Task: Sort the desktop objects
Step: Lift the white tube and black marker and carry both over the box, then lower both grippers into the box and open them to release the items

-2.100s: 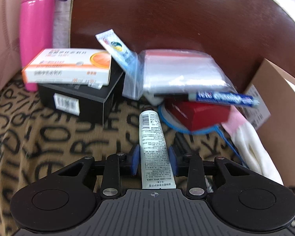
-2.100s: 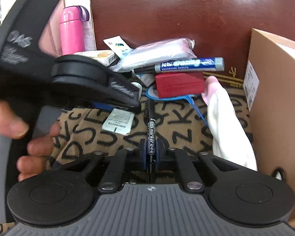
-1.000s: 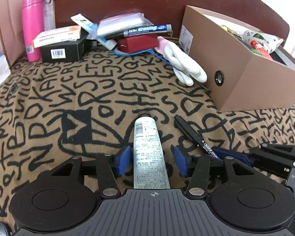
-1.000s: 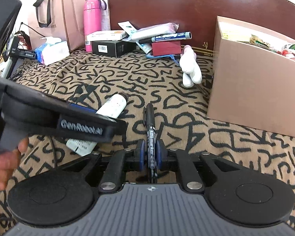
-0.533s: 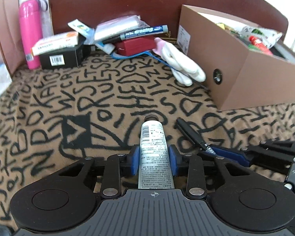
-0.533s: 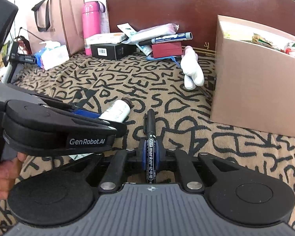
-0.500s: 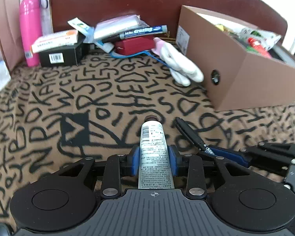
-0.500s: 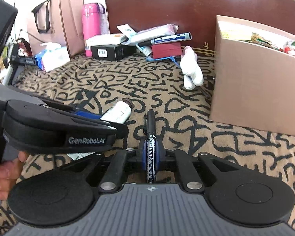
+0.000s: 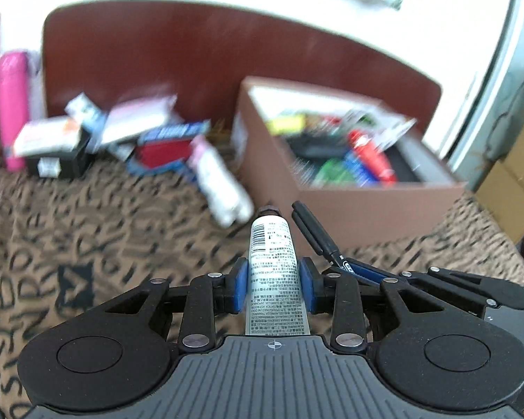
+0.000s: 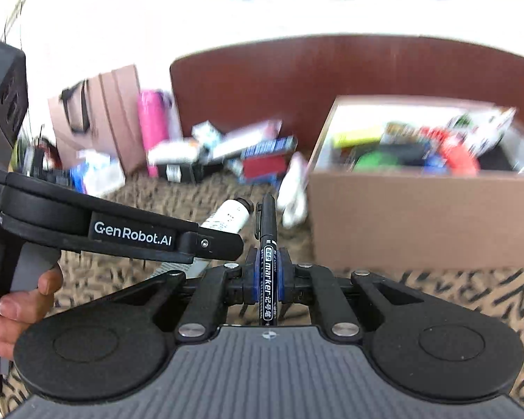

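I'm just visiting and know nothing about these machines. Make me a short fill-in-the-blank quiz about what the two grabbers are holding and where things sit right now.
1. The left gripper is shut on a white ____ with a barcode.
2. The right gripper is shut on a black ____.
3. The cardboard box ahead of both grippers is ____ at the top, with colourful items inside.
4. The pink bottle stands to the ____ of the box.

Missing words: tube; marker; open; left
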